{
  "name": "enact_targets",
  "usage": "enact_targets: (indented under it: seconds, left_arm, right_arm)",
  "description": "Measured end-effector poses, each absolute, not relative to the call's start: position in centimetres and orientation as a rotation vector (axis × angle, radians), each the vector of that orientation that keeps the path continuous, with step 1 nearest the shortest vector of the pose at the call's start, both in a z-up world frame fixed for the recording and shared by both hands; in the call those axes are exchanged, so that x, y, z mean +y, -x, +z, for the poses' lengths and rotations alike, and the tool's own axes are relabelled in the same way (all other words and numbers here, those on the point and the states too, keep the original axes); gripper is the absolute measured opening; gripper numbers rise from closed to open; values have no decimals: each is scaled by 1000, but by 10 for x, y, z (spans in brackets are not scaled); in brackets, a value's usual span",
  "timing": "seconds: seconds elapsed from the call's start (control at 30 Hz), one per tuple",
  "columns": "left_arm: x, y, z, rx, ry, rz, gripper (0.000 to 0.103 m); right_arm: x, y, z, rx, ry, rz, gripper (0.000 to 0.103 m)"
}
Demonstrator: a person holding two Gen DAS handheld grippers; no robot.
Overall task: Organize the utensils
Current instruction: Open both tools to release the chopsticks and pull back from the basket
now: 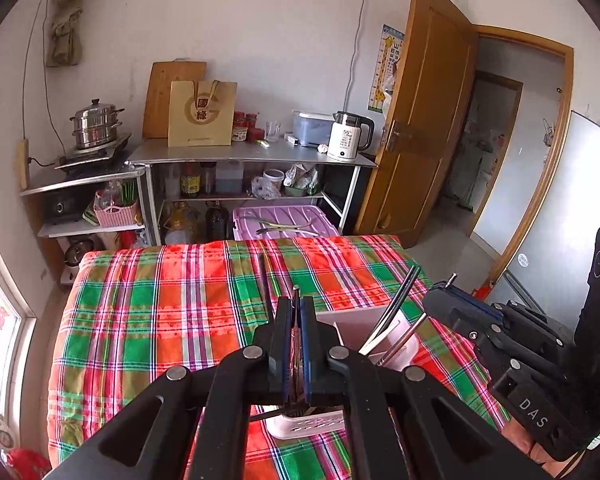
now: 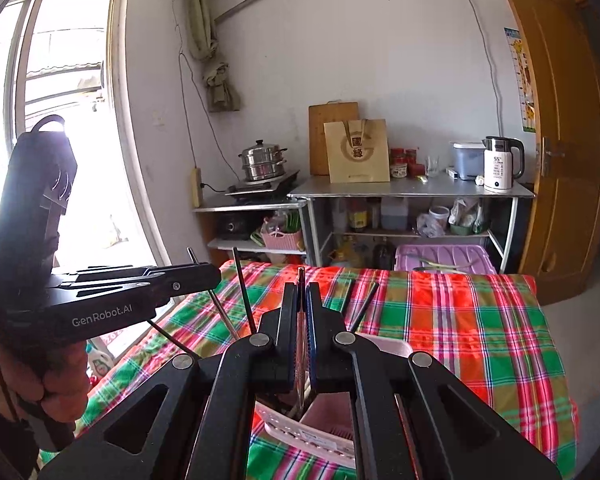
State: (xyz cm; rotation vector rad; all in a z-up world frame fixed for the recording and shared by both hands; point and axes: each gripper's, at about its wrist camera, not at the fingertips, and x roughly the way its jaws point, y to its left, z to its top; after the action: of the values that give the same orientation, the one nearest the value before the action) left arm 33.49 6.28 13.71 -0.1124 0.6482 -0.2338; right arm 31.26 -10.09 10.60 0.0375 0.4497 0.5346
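A white and pink utensil holder [image 1: 374, 338] stands on the plaid-covered table [image 1: 160, 312], with dark chopsticks [image 1: 400, 294] and a metal utensil [image 1: 404, 338] leaning in it. My left gripper [image 1: 296, 306] is shut on a thin metal utensil [image 1: 296, 294] held upright over the holder's left side. The right gripper [image 1: 446, 288] shows at the right. In the right wrist view my right gripper [image 2: 301, 292] is shut on a thin metal utensil [image 2: 301, 276], above the holder [image 2: 388, 350]. The left gripper [image 2: 204, 272] is at the left, with chopsticks [image 2: 244, 292] beside it.
Beyond the table stand a metal shelf [image 1: 252, 154] with a kettle [image 1: 350, 136], a paper bag [image 1: 202, 114] and jars, a steamer pot [image 1: 96, 124], and a purple bin lid [image 1: 284, 222]. An open wooden door [image 1: 428, 120] is to the right, a window [image 2: 60, 120] to the left.
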Motion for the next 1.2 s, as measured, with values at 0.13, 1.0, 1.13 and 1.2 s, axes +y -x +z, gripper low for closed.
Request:
enact_targets:
  seconds: [0.13,1.0,1.13,1.2]
  left_arm:
    - [64,-343,115,691,124,-235,4]
    - [71,-274,135,566,142,-213,19]
    - [70,-237,130,530,166,-226,19]
    - [68,-220,125,523,178,-232,19]
  right_arm:
    - [-100,-316,90,491,-35,536,4]
    - [-145,-262,100,487,-21,528,15]
    - [-162,-234,96,471,-11,520,15]
    - [-171,-221,92,472,-4,513,15]
